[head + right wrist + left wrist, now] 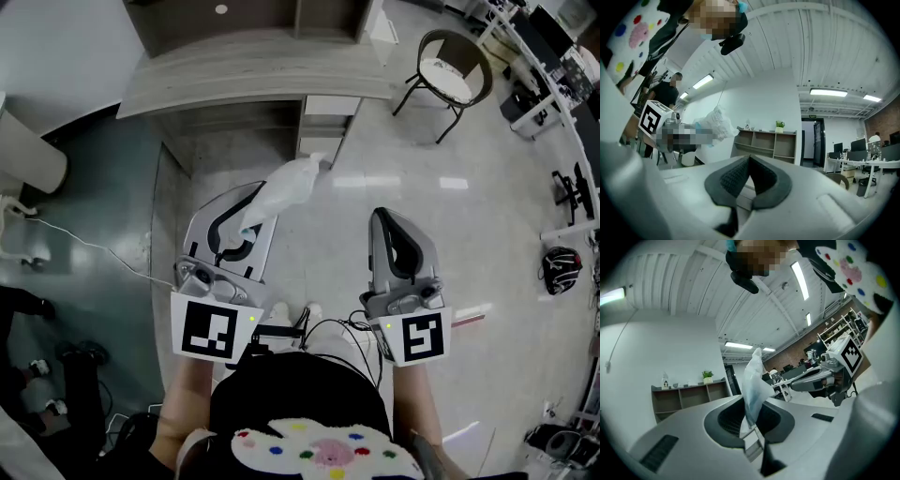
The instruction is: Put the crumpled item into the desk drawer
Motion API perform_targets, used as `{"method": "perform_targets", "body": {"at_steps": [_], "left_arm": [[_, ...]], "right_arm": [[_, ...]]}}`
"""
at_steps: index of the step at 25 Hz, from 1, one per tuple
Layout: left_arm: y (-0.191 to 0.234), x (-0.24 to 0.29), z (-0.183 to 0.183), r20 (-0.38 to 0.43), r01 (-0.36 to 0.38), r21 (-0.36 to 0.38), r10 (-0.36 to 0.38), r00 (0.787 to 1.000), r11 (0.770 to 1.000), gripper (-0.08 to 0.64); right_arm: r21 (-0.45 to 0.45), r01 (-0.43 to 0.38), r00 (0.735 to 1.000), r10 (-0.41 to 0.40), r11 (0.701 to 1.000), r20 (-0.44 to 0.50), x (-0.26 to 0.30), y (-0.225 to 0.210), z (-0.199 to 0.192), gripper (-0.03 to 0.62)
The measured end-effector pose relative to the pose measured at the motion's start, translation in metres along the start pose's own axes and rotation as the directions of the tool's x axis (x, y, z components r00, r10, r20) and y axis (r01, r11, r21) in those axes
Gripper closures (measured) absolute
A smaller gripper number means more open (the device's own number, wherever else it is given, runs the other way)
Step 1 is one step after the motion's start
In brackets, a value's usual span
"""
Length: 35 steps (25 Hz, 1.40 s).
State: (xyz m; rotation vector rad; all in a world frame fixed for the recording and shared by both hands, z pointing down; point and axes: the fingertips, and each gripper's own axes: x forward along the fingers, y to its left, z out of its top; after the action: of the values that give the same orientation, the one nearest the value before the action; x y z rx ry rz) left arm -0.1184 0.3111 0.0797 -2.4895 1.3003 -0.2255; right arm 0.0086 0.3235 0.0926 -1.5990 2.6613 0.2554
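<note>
The crumpled item (pixel 281 192), a thin white wad, sticks out forward from my left gripper (pixel 251 223), which is shut on it. In the left gripper view the crumpled item (pixel 754 380) rises from between the closed pads of the left gripper (pixel 751 420). My right gripper (pixel 382 217) is alongside, level, shut with nothing in it; its pads meet in the right gripper view (pixel 749 161), where the crumpled item (pixel 717 123) shows at the left. Ahead stands the grey desk (pixel 253 75) with a white drawer unit (pixel 326 122) beneath it; I cannot tell if a drawer is open.
A round-seated chair (pixel 455 75) stands right of the desk. A white cable (pixel 84 246) runs over the floor at the left, by a white rounded object (pixel 28 159). Office desks and gear (pixel 562 103) line the right edge. A low open shelf (pixel 764 143) stands against the far wall.
</note>
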Motion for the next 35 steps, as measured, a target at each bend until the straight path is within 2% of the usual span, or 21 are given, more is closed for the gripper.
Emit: {"method": "perform_targets", "body": {"at_steps": [11,19,25,35], "left_arm": [[0.021,-0.007,-0.006,0.034,0.014,-0.005,-0.014,0.999,1.000,0.518],[0.023,-0.007,-0.015,0.047,0.037,-0.013,-0.036,0.998,0.999,0.518],[0.025,0.012,-0.026,0.031,0.036,-0.019,-0.036,0.999,0.999,0.518],[0.049,0.098,-0.050,-0.018,0.000,-0.052,-0.001,1.000,0.999,0.518]], "right_arm": [[-0.040,0.034,0.999,-0.034,0.999,-0.010,0.005,0.012,-0.004,0.583],[-0.034,0.061,0.998,-0.062,0.998,-0.025,0.003,0.019,-0.012,0.583],[-0.029,0.057,0.998,-0.058,0.998,-0.034,0.015,0.001,-0.027,0.583],[-0.006,-0.007,0.998,0.007,1.000,-0.062,0.088,-0.061,-0.057,0.583]]}}
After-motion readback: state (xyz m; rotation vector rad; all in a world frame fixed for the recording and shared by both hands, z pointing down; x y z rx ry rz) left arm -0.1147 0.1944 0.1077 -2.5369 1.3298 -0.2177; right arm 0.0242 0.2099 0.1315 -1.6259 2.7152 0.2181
